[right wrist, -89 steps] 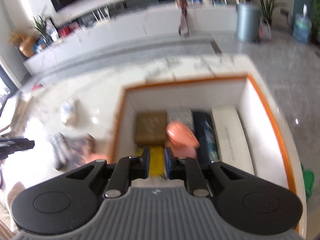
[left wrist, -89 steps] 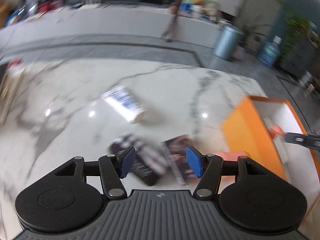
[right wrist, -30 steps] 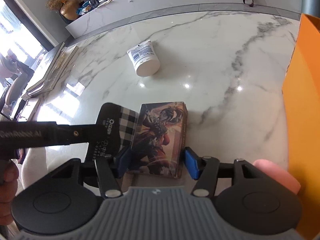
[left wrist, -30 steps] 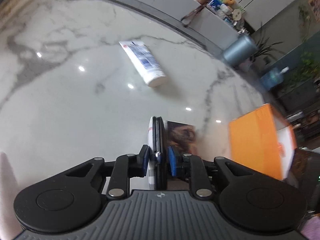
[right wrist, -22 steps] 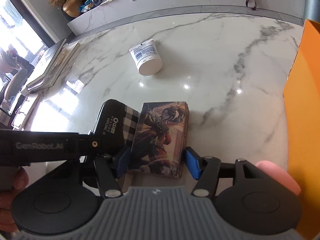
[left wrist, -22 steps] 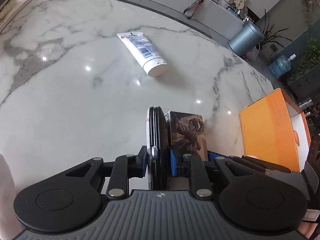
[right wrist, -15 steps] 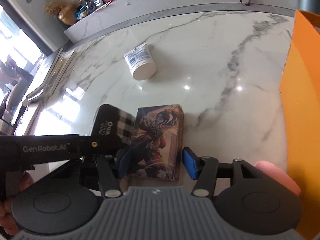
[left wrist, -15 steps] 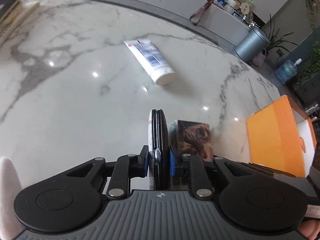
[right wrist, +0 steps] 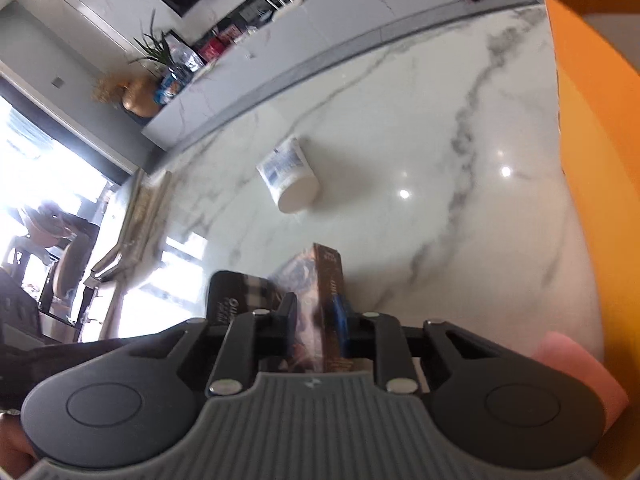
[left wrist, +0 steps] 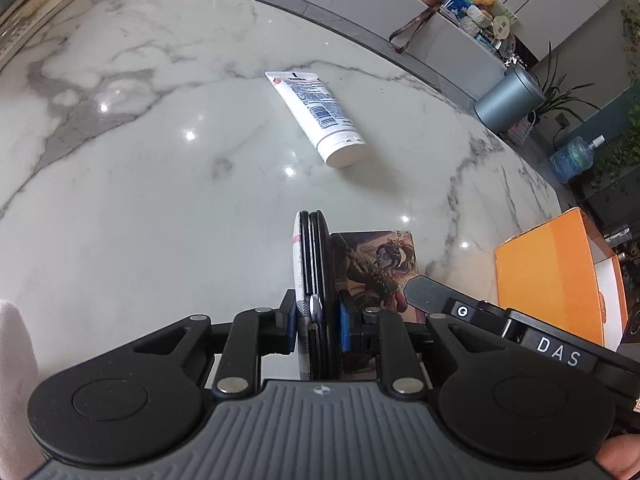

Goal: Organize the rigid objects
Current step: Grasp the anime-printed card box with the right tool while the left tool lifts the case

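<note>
My left gripper (left wrist: pixel 316 318) is shut on a flat black case with a checked face (left wrist: pixel 314 264), held on edge above the marble table (left wrist: pixel 160 184). It also shows in the right wrist view (right wrist: pixel 236 296). My right gripper (right wrist: pixel 314 318) is shut on an illustrated card box (right wrist: pixel 320 280), tilted up on its side; the box also shows in the left wrist view (left wrist: pixel 378 262), just right of the case. The orange storage box (left wrist: pixel 552 276) stands at the right (right wrist: pixel 592 120).
A white lotion tube (left wrist: pixel 316 116) lies on the table farther back, also in the right wrist view (right wrist: pixel 290 176). A pink object (right wrist: pixel 576 364) sits by the orange box. Books (left wrist: pixel 24 20) lie at the far left edge.
My right gripper closed on the card box and tipped it up off the table. My left gripper kept its hold on the black case and barely moved.
</note>
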Action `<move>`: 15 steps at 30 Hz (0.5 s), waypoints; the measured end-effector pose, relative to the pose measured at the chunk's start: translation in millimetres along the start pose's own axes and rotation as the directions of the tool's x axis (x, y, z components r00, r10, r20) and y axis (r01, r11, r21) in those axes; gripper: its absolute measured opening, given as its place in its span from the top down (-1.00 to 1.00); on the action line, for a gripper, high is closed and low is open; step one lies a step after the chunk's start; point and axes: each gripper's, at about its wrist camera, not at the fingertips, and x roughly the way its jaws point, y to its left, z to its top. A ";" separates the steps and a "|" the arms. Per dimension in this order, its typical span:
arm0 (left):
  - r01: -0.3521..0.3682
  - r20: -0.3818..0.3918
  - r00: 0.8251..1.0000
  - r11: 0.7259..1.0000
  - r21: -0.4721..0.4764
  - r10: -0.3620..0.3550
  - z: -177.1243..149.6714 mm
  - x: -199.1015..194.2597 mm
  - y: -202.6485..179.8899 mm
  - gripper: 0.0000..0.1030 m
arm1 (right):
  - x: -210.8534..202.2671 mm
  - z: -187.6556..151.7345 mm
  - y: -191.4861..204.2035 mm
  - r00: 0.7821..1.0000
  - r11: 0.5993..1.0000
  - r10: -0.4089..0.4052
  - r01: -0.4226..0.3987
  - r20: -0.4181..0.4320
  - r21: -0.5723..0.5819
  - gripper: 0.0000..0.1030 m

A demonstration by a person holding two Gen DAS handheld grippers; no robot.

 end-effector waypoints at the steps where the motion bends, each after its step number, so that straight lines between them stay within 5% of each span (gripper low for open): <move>1: -0.006 0.001 1.000 1.000 0.007 0.006 -0.2 -0.2 -1.3 0.58 | 0.1 -0.3 -0.7 1.000 1.000 0.002 -0.002 0.001 0.007 0.58; 3: 0.002 -0.003 1.000 1.000 0.005 -0.002 -0.2 -0.1 -1.9 0.58 | -3.0 0.6 -5.7 0.999 0.998 0.036 -0.036 0.018 0.057 0.68; 4: 0.019 -0.013 1.000 1.000 -0.004 -0.019 -0.5 0.7 -1.9 0.58 | -6.4 2.5 -7.4 0.997 0.995 0.071 -0.073 0.034 0.075 1.00; 6: 0.016 -0.012 1.000 1.000 0.008 -0.016 -1.8 1.1 -6.6 0.58 | -1.4 1.9 -7.0 0.984 0.977 0.178 -0.175 -0.014 0.122 1.00; 10: -0.003 -0.007 1.000 0.999 0.032 0.004 -2.3 1.3 -9.8 0.57 | 2.1 -5.1 8.1 0.994 0.993 0.110 -0.109 -0.026 0.038 0.98; 12: -0.007 -0.006 1.000 0.999 0.038 0.007 -2.1 2.0 -9.4 0.57 | -5.7 -1.2 10.2 0.999 1.000 0.007 -0.006 0.049 -0.010 0.79; 14: -0.009 -0.005 1.000 0.999 0.045 0.009 -2.3 2.1 -9.9 0.57 | -7.0 2.3 8.8 0.994 0.996 -0.072 0.076 0.085 -0.036 0.11; 15: -0.008 -0.005 1.000 0.999 0.044 0.009 -2.4 1.5 -8.7 0.57 | -4.9 3.1 7.8 0.993 0.995 -0.086 0.089 0.080 -0.036 0.07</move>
